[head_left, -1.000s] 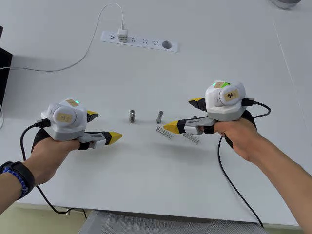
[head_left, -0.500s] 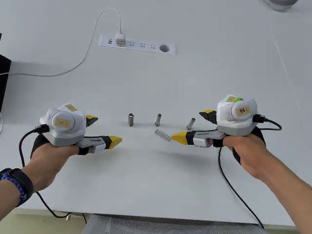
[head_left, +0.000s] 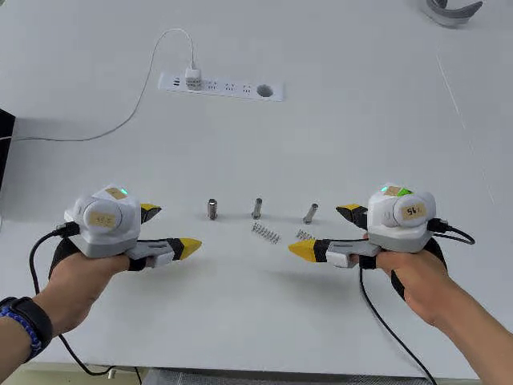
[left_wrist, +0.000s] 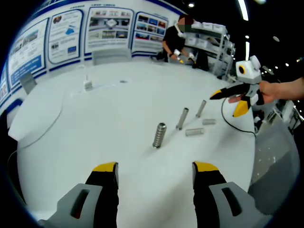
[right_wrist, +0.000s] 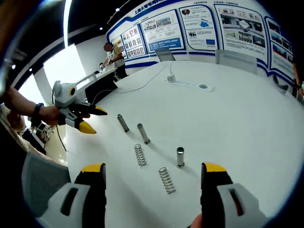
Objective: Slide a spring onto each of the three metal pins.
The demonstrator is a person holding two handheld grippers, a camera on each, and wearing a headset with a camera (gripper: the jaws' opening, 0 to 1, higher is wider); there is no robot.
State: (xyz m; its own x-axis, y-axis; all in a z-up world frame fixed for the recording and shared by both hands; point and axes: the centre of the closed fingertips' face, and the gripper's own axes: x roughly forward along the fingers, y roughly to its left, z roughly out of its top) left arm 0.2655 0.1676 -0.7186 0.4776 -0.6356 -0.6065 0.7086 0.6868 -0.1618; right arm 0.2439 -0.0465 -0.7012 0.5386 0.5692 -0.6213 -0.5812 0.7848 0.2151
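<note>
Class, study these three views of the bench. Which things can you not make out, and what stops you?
- Head view: the grey object is cut off by the top edge, so it cannot be identified.
- Head view: the dark object is cut off by the left edge.
- Right gripper view: the text on the wall posters is too small to read.
- Head view: the spring on the left pin is too small for its coils to be counted.

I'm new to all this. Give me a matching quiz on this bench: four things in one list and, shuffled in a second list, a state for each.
Things
1. left pin, as the head view shows it
2. middle pin
3. power strip
4. right claw

States
A. open, holding nothing
B. wears a spring
C. has a white plug in it
D. stands bare

Pairs: 1-B, 2-D, 3-C, 4-A
</note>
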